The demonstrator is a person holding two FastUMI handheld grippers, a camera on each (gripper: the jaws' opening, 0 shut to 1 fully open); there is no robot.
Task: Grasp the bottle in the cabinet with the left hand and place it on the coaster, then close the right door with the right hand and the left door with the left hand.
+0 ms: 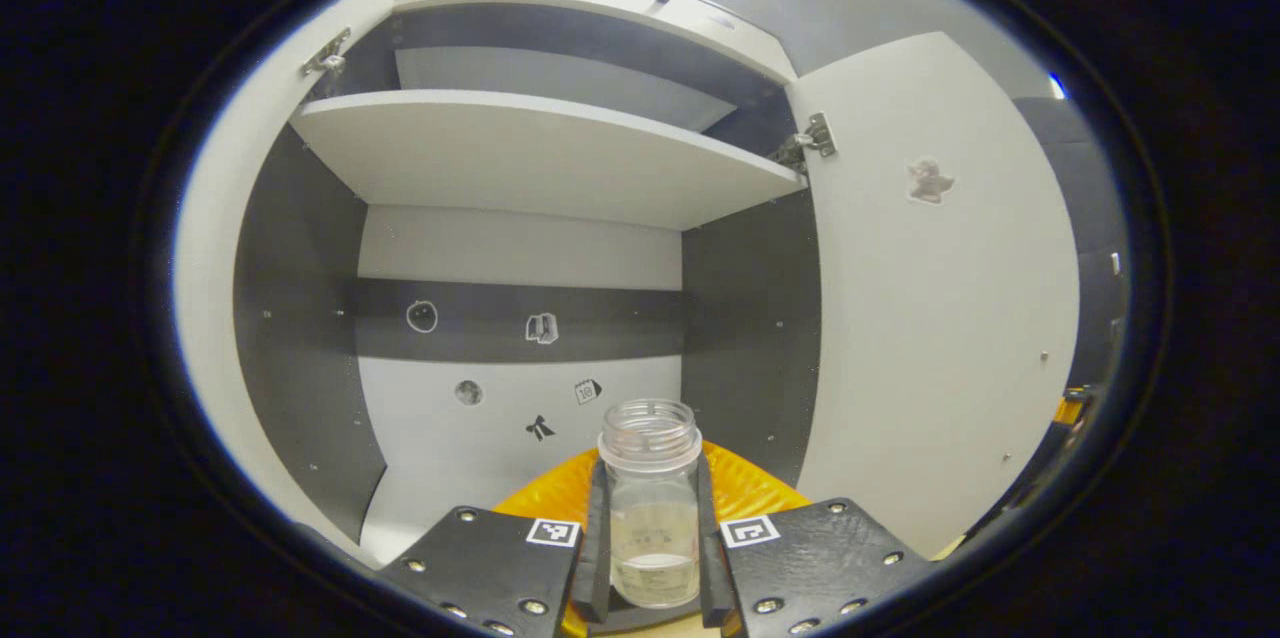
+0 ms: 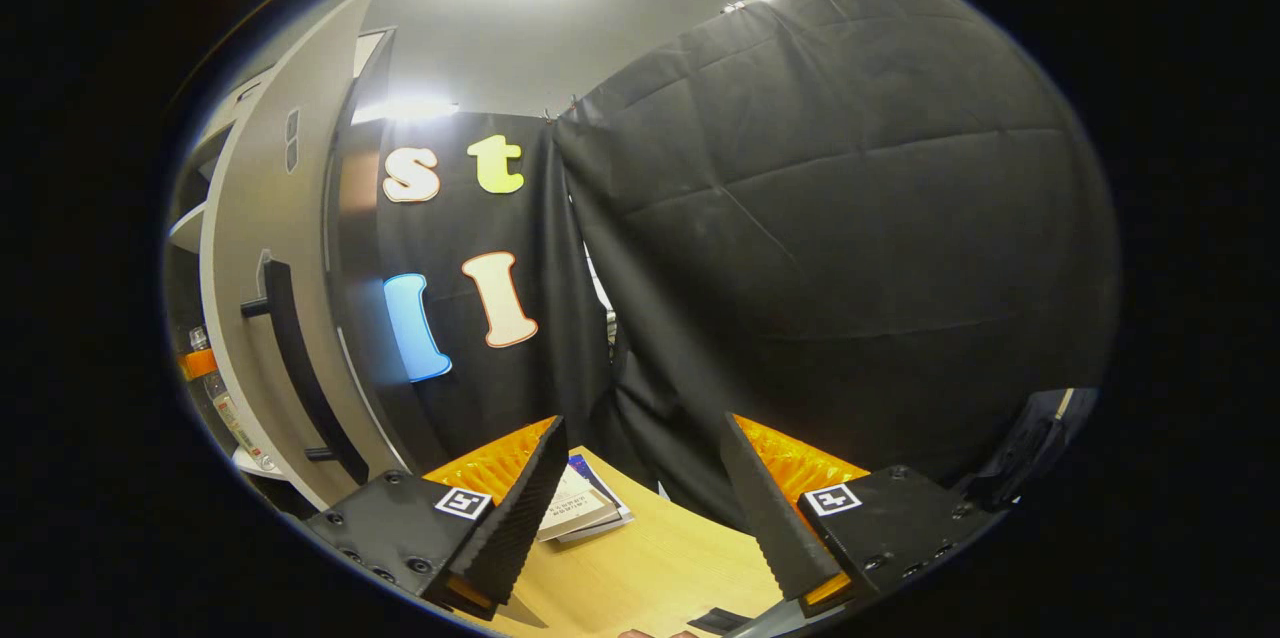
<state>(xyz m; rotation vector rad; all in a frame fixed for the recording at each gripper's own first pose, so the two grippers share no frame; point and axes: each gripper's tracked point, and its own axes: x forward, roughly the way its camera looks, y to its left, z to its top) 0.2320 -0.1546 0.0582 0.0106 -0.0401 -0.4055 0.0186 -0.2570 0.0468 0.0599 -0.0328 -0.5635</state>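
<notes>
1. We see the bottle [image 1: 653, 508], clear, lidless and holding a little liquid, upright between the fingers of the left gripper [image 1: 653, 558], which is clamped on its sides inside the cabinet [image 1: 520, 268], below the shelf [image 1: 540, 153]. With no cap on, any tilt on the way out could, we judge, spill the contents.
2. The clamp sits low on smooth walls; we think a jerk could let the bottle slip or twist.
3. The right door [image 1: 930, 318] stands open just beside the exit path; a wide swing could knock the bottle against it.
4. The right gripper [image 2: 640, 508], fingers apart and empty, hangs over the table [image 2: 650, 558] near papers [image 2: 580, 508], facing the door's handle [image 2: 295, 358]; closing early could, we judge, trap the left gripper.
</notes>
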